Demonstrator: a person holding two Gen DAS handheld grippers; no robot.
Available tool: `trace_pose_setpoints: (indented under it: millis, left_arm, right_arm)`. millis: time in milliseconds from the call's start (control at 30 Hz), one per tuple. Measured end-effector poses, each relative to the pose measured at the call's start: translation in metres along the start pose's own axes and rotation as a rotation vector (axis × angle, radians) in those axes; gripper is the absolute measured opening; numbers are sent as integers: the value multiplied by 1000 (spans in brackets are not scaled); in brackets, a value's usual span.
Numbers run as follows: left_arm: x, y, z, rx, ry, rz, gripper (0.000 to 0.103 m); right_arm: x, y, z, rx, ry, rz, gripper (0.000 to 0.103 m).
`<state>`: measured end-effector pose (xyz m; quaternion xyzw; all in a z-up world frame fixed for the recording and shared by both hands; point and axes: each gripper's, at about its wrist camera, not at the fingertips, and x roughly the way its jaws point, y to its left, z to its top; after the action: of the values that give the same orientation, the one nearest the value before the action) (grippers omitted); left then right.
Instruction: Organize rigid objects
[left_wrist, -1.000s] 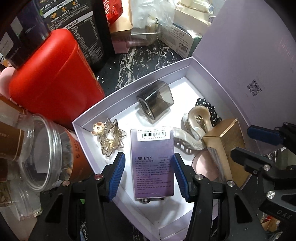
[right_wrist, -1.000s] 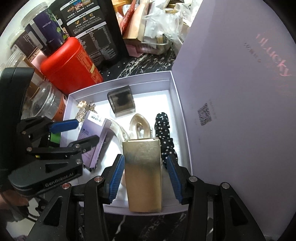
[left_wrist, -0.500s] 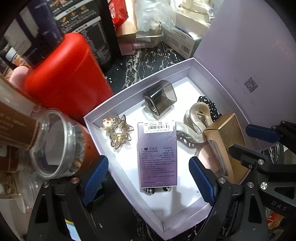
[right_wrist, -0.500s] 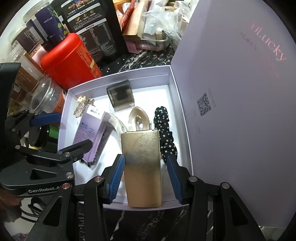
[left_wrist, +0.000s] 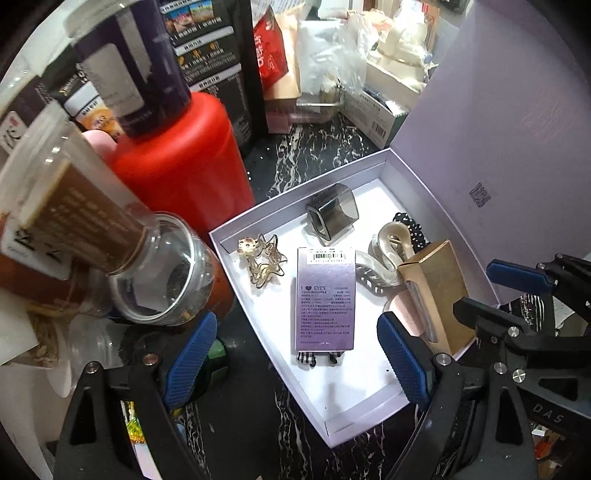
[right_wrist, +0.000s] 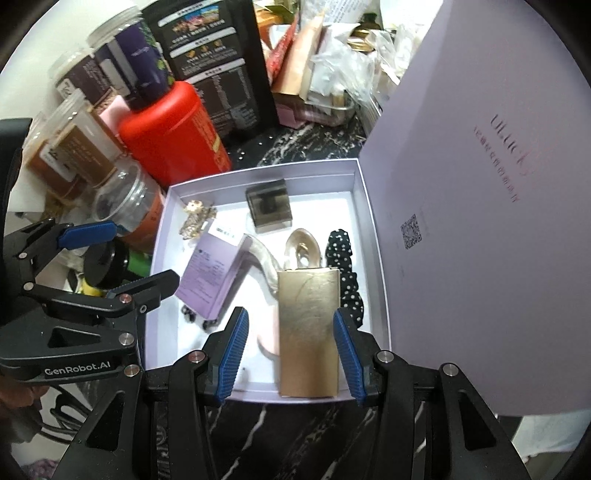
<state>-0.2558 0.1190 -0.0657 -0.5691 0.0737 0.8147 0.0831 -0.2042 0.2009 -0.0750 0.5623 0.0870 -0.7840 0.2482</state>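
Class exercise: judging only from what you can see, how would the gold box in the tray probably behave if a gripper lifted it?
The gold box looks like thin cardboard, so it is probably light and may dent under a hard squeeze. Its glossy faces could slip on the pads. It rests on other items, so lifting it may shift them.

Purple box (left_wrist: 325, 299) lies flat in tray, gold box (right_wrist: 308, 332) beside it
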Motion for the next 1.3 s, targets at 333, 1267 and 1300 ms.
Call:
trace_pose_setpoints:
  millis: [333, 1267, 1300]
  left_arm:
    - [-41, 4, -11, -41, -77, 14, 90]
    - [-122, -19, -126, -223, -122, 146, 90]
    - [-124, -20, -132, -237, -125, 149, 90]
  right_arm:
    - [-37, 12, -11, -2, -56, 14, 55]
    - [-101, 45, -102, -117, -90, 74, 75]
    - [-104, 46, -106, -125, -90, 81, 75]
